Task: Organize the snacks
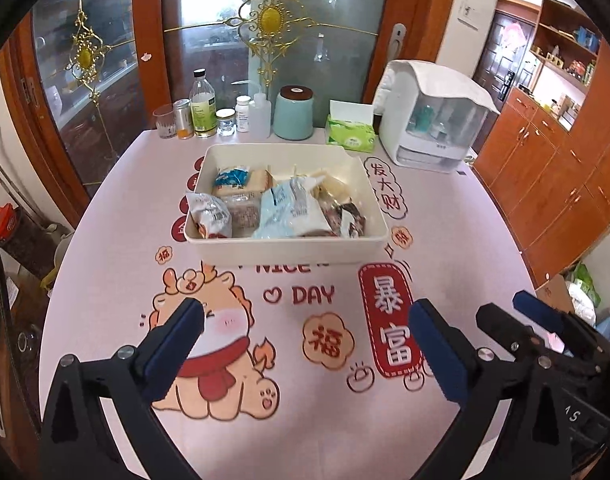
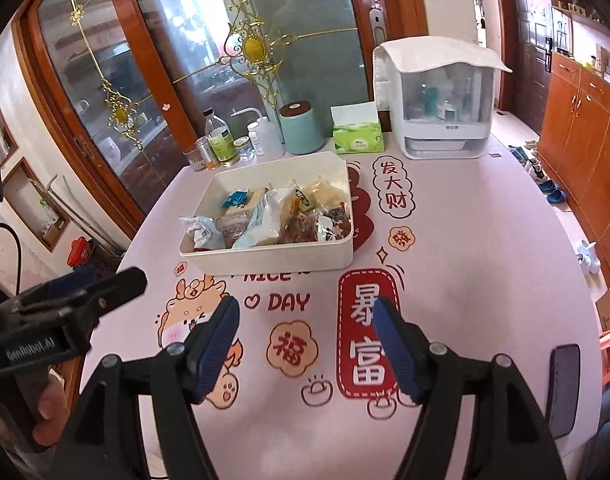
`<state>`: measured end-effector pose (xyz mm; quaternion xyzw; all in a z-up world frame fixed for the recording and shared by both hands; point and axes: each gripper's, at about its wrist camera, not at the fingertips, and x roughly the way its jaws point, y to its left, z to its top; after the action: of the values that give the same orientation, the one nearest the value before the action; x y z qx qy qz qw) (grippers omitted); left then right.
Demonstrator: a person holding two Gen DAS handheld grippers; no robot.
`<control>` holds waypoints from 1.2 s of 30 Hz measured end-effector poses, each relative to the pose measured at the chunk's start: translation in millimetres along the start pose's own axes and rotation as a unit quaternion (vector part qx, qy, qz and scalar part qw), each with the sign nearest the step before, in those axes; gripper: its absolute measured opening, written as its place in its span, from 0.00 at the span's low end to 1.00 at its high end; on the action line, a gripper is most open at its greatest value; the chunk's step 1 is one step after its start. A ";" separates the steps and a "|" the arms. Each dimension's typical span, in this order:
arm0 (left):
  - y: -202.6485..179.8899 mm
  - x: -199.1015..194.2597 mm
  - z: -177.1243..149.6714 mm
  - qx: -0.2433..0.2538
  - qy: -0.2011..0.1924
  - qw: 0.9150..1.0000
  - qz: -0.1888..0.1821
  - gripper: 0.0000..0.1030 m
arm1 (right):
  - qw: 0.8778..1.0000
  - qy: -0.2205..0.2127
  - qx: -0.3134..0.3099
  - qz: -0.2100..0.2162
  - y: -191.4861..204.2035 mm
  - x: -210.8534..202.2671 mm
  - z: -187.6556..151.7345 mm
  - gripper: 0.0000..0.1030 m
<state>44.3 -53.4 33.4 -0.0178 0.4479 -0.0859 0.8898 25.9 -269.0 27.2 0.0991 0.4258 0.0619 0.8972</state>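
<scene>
From the left wrist, a cream box sits toward the far middle of the round table, holding a jumble of snack packets: pale blue-and-white bags, a tan wrapped cake, and dark wrappers on the box's right side. All packets lie inside the walls; none sits on the cloth. The left gripper stands wide open with nothing between its blue pads, over the cartoon dragon and the printed words "NICE DAY". The right gripper shows at the lower right edge, also empty. Bare cloth lies between the grippers and the box. Behind the box a row stands along the table's far edge: bottles, a teal jar, a green tissue box and a white cabinet, close to the box's back wall.

From the right wrist, the same box lies ahead and slightly left, its packets heaped and crumpled. The right gripper is partly open, nothing between its pads, above the red panel of Chinese characters. The left gripper enters from the left, its body marked "GenRobot.AI", with a hand below it. The table's right side is clear cloth to its curved edge; a dark phone lies near the lower right rim.
</scene>
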 end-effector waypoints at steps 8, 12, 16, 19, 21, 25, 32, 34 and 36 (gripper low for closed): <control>-18.2 -20.4 -27.9 0.003 -0.011 1.000 0.014 0.99 | 1.000 -0.007 -0.010 -0.016 -1.7 -27.1 -27.5 0.72; -26.1 -28.2 -40.6 0.003 -0.010 1.000 0.027 0.99 | 1.000 -0.003 -0.006 -0.025 -2.3 -35.4 -39.7 0.72; -32.0 -31.4 -53.5 -0.004 -0.001 1.000 0.027 0.99 | 0.998 -0.004 -0.012 -0.055 -1.2 -44.3 -46.8 0.72; -34.3 -33.0 -59.3 -0.006 0.005 1.000 0.030 0.99 | 0.998 -0.007 -0.008 -0.066 -3.0 -50.3 -50.4 0.72; -34.6 -34.9 -61.4 -0.007 0.005 0.999 0.032 0.99 | 0.998 -0.011 -0.009 -0.066 -3.9 -55.5 -52.9 0.72; -33.8 -40.3 -63.5 -0.008 -0.002 0.999 0.044 0.99 | 0.998 -0.015 -0.012 -0.063 -0.6 -59.8 -56.1 0.72; -27.8 -39.8 -64.5 -0.005 0.003 0.999 0.053 0.99 | 0.998 -0.002 -0.006 -0.057 3.1 -56.3 -61.0 0.72; -26.7 -39.8 -64.4 -0.002 0.003 0.999 0.054 0.99 | 0.998 0.005 -0.001 -0.059 3.4 -53.7 -61.7 0.72; -25.5 -40.1 -64.3 -0.001 0.002 0.999 0.051 0.99 | 0.998 0.006 0.002 -0.060 3.6 -53.1 -62.5 0.72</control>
<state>-34.1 -68.8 29.6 0.0040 0.4501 -0.0403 0.8921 -56.1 -268.1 29.3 0.0748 0.4362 0.0074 0.8967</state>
